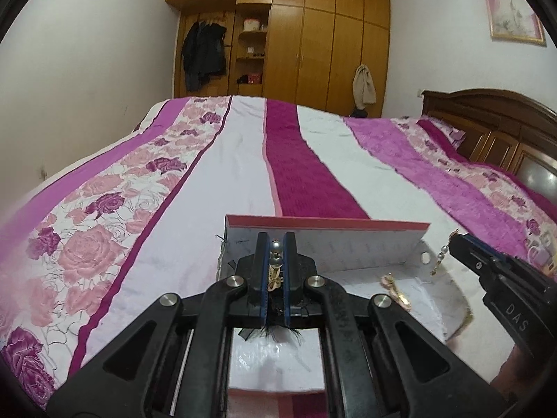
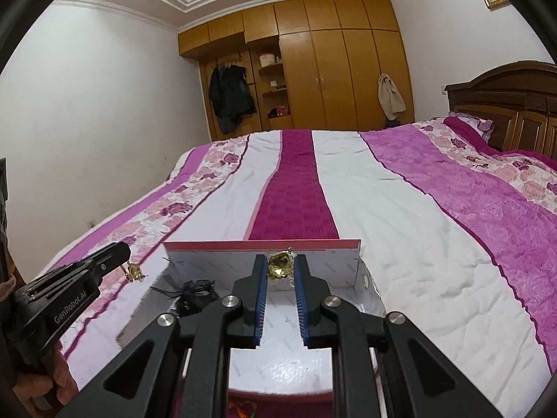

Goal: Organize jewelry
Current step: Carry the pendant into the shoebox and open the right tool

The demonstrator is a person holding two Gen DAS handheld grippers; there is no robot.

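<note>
The left gripper (image 1: 277, 261) is clamped on a pearl-and-gold earring (image 1: 275, 256), and the right gripper (image 2: 281, 271) pinches a gold flower earring (image 2: 280, 265) at its tips. Both hover over the open white box (image 1: 365, 247) on the bedspread (image 1: 146, 209). A tip-only hold could slip, dropping the earring onto the quilt, or snag the black lace piece (image 2: 195, 294) inside.

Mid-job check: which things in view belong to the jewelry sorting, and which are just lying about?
Job:
- left tool, shut on a pearl-and-gold earring
- right tool, shut on a gold flower earring
- open white box
- pink-gold piece and black feathery piece inside the box

Lying about:
- bedspread
- wardrobe
- hanging coats
- headboard
</note>
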